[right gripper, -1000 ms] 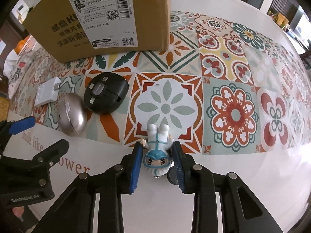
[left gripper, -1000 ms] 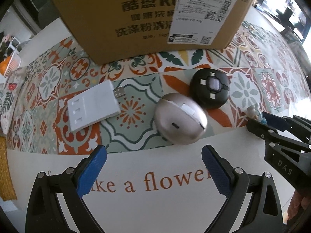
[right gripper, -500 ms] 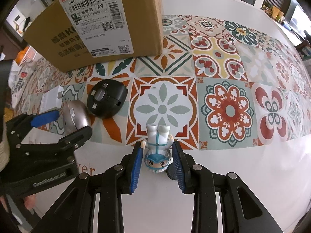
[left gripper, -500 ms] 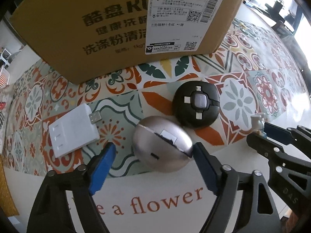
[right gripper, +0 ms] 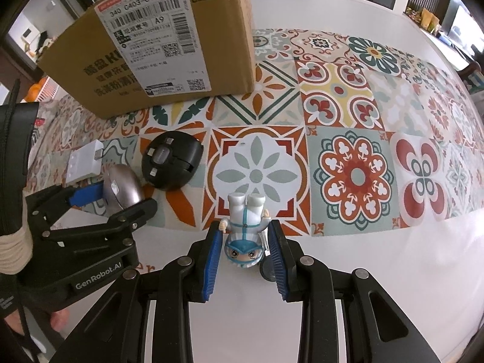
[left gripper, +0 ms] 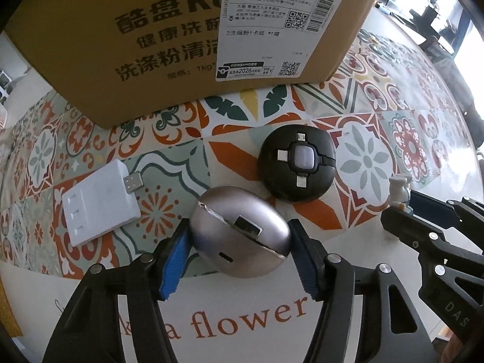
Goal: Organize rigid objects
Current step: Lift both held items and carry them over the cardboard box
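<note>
A silver egg-shaped case [left gripper: 242, 211] lies on the patterned tablecloth, and my left gripper [left gripper: 238, 242] is shut on it, a blue pad pressing each side. The right wrist view shows the same grip: left gripper [right gripper: 113, 199], silver case [right gripper: 122, 187]. My right gripper [right gripper: 245, 233] is shut on a small white and blue figurine [right gripper: 245, 227], its head toward the camera and its feet pointing away. In the left wrist view the figurine [left gripper: 398, 190] and right gripper [left gripper: 402, 208] sit at the right edge.
A black round cable hub [left gripper: 296, 166] sits just behind the case, nearly touching it. A white adapter [left gripper: 96, 202] lies to its left. A tall cardboard box [left gripper: 181, 30] stands behind them. The tiled cloth [right gripper: 357, 175] stretches to the right.
My left gripper moved forward and down around the silver case and its jaws closed onto it. The right gripper kept hold of the figurine and barely moved.
</note>
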A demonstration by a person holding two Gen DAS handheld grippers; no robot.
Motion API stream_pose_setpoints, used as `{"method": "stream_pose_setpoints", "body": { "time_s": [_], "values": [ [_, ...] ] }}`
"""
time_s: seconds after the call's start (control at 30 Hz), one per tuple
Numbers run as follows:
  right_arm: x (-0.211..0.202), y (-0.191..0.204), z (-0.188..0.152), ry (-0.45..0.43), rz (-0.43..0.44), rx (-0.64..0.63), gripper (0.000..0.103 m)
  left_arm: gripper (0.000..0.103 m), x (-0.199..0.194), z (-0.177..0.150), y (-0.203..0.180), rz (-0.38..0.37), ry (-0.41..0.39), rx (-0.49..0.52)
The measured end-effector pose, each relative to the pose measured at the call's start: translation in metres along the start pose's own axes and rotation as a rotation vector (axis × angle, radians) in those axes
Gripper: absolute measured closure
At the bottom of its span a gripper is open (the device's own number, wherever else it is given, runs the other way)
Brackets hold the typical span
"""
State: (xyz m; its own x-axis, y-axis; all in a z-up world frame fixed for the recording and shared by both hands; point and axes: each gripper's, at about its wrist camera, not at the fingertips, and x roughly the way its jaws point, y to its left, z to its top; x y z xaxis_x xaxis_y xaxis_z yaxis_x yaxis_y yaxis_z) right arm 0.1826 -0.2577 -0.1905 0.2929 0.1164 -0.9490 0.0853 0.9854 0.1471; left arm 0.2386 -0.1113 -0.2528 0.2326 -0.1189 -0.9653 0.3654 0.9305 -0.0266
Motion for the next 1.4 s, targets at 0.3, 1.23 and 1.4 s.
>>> {"method": "stream_pose_setpoints", "body": {
  "time_s": [0.3,1.23,1.4],
  "values": [
    [-0.018,0.007,0.001,-0.039,0.017,-0.014,0.079,0.041,-0.027,-0.008,0.006,0.006,-0.065,-0.022],
    [-0.122,0.040,0.026,-0.302,0.099,-0.075,0.079,0.041,-0.165,0.015,0.021,-0.031,-0.337,-0.026],
    [-0.144,0.047,0.040,-0.368,0.103,-0.101,0.079,0.041,-0.187,0.027,0.024,-0.027,-0.382,-0.011]
  ]
}}
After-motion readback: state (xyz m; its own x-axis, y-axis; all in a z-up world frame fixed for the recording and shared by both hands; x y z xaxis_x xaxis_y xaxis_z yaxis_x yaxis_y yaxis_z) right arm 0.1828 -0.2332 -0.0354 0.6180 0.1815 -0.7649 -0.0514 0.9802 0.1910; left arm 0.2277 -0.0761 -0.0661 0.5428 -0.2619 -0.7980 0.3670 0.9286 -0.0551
